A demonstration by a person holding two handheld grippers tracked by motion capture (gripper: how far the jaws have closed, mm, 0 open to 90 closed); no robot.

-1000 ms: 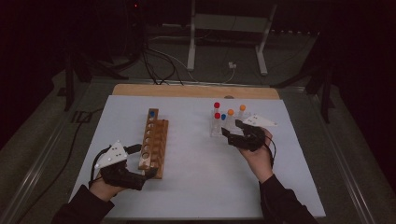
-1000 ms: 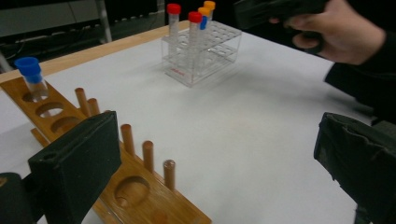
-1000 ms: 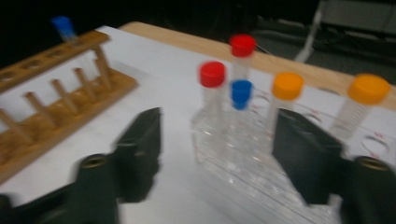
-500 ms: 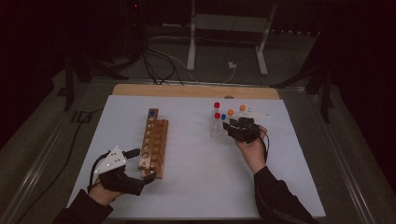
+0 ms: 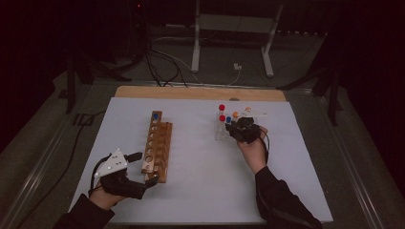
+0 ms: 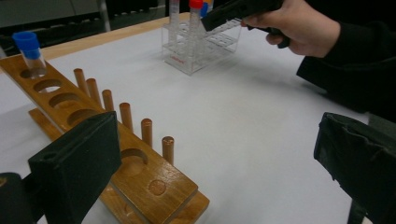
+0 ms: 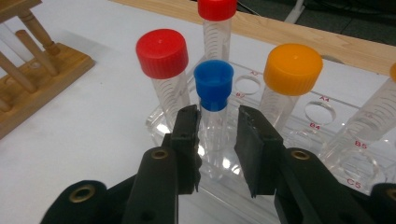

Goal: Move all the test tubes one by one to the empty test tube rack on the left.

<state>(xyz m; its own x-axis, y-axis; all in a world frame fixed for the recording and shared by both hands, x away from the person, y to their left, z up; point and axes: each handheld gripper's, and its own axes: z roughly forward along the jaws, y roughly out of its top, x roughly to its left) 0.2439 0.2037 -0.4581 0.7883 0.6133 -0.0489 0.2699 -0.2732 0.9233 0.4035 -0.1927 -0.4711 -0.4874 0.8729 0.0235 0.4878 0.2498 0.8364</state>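
The right claw sits at the clear plastic rack with its two black jaws on either side of a blue-capped tube that stands upright in the rack. The jaws have just been closing in on this tube; their pads stand just beside its clear body below the cap, with a thin gap visible on the right side, so I cannot tell if they press on it. Seen from this claw, a red-capped tube stands just to the left of the jaws and slightly beyond, a second red-capped tube stands straight ahead behind the blue one, and an orange-capped tube stands to the right. All are upright in the rack on the white worktop.

In the high view the right claw reaches the near side of the rack, held by the person's right hand.

The left claw is wide open, with nothing between its jaws. The near end of the wooden rack lies just beside its left jaw, and the row of holes and pegs runs away from the claw. At the far end one tube with a blue cap stands in the last hole. In the high view the left claw rests on the worktop at the near end of the wooden rack, well apart from the right claw.
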